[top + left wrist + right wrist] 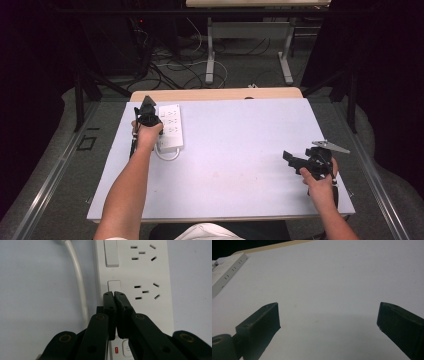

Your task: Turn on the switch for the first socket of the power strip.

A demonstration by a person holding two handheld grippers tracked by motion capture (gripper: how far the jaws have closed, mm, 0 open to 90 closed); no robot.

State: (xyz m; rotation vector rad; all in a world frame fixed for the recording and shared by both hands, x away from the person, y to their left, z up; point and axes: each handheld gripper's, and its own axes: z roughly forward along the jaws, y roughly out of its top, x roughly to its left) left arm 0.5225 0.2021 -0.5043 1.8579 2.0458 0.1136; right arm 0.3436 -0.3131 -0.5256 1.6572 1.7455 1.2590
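Power strip (170, 126) lies at the table's (240, 165) far left corner. My left gripper (114, 293), jaws pressed together, tips on a strip switch (114, 286). Right gripper (289, 158) well off to the right, jaws spread, holding nothing.

Power strip (170, 126): 1, near the table's (240, 170) far left corner. Cord (167, 154): 1. Grippers: 2, left gripper (147, 106), right gripper (289, 157).
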